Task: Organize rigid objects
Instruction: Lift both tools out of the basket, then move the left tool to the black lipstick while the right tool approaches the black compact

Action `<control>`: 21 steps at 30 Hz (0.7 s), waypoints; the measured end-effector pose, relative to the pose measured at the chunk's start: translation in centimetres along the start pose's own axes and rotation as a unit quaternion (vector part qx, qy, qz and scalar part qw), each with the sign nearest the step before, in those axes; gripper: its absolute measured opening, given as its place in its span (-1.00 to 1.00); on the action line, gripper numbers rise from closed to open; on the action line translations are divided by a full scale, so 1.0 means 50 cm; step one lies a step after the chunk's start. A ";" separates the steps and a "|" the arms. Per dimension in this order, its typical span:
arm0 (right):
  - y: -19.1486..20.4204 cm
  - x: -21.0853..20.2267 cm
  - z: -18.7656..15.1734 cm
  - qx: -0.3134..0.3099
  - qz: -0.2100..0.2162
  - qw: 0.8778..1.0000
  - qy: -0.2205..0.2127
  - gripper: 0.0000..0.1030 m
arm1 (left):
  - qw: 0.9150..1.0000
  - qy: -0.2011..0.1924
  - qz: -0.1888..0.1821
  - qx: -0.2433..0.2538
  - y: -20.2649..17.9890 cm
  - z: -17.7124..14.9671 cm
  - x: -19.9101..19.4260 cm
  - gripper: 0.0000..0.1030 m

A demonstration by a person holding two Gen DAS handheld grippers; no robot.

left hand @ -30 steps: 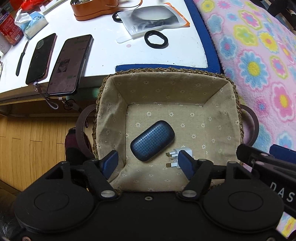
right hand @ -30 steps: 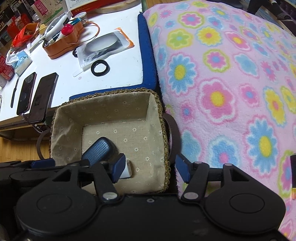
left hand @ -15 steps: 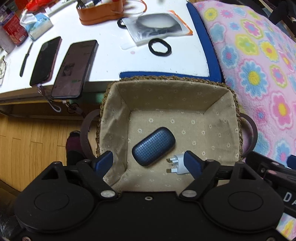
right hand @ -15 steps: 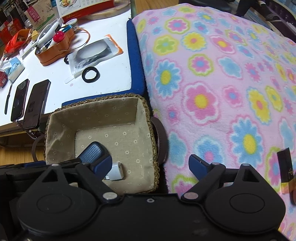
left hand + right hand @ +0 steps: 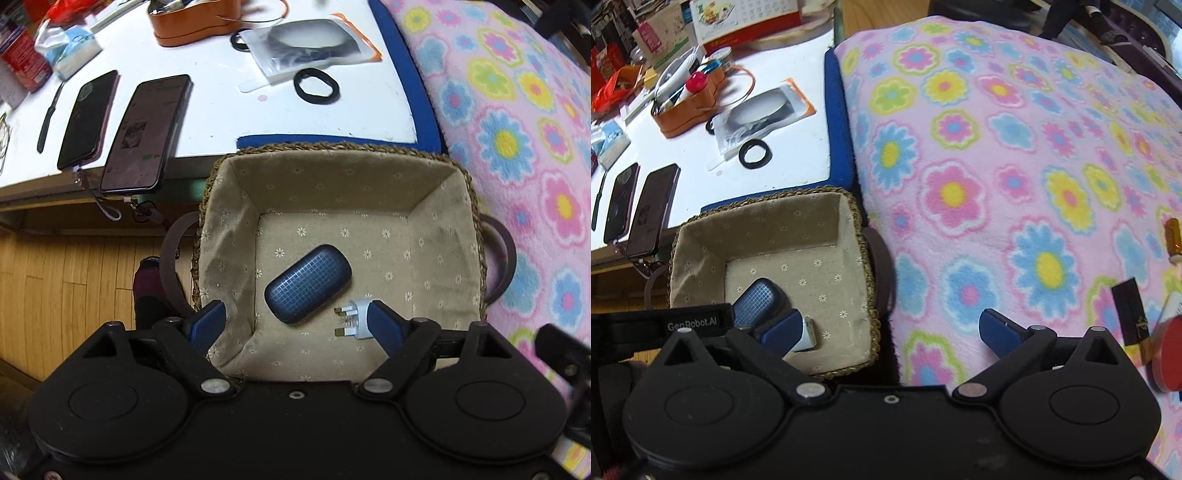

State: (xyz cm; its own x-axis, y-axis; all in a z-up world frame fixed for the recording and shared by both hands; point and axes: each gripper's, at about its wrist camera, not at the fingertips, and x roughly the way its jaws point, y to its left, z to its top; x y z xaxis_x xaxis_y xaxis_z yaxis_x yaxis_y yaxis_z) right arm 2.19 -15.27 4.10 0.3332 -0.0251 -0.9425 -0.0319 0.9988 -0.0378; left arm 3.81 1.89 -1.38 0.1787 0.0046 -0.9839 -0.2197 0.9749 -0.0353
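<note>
A woven basket (image 5: 332, 147) with a beige flowered lining stands between the white table and the flowered blanket. A dark blue checked case (image 5: 308, 282) and a white wall plug (image 5: 354, 321) lie on its floor. My left gripper (image 5: 295, 325) points down over the basket's near side, open, with nothing between its pads. My right gripper (image 5: 892, 332) hangs over the basket's right rim (image 5: 871, 258) and the blanket's edge. Its jaws are opening wide and are empty. The case (image 5: 757, 299) and the plug (image 5: 809, 336) show beside its left finger.
Two phones (image 5: 147, 133), an orange tray (image 5: 199, 22), a black ring (image 5: 317, 85) and a bagged item (image 5: 310, 44) lie on the white table. A dark box (image 5: 1132, 314), a red round thing (image 5: 1171, 358) and an amber bottle (image 5: 1174, 236) lie on the blanket (image 5: 1015, 166). Wooden floor (image 5: 66, 288) lies at the left.
My right gripper has opened much wider and drawn right, off the basket toward the blanket. My left jaws widened a little. The case and plug stay in the basket.
</note>
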 end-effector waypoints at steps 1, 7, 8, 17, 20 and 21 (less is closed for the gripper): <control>-0.007 -0.007 -0.004 0.003 0.000 1.000 -0.003 0.98 | 1.000 0.000 0.000 0.004 -0.002 -0.001 -0.001 0.56; -0.074 -0.048 -0.034 0.038 -0.012 0.999 -0.018 0.97 | 0.999 -0.003 -0.006 0.033 -0.016 -0.011 -0.008 0.56; -0.087 -0.055 -0.041 0.045 -0.017 0.999 -0.021 0.97 | 0.999 -0.005 -0.007 0.040 -0.021 -0.013 -0.010 0.56; -0.270 -0.117 -0.109 0.111 -0.081 0.989 -0.047 0.97 | 0.992 -0.024 -0.025 0.125 -0.085 -0.042 -0.035 0.56; -0.349 -0.130 -0.132 0.140 -0.112 0.982 -0.051 0.97 | 0.986 -0.036 -0.038 0.159 -0.117 -0.056 -0.053 0.56; -0.375 -0.133 -0.141 0.149 -0.121 0.980 -0.050 0.97 | 0.983 -0.042 -0.040 0.173 -0.131 -0.061 -0.060 0.56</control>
State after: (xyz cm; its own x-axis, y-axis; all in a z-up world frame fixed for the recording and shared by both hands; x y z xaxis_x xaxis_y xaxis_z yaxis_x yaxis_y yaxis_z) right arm -6.07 -34.11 8.76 0.3884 -0.2744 -0.8797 0.3323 0.9321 -0.1440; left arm 1.77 -5.18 1.26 0.2635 -0.0702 -0.9621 0.1357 0.9901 -0.0351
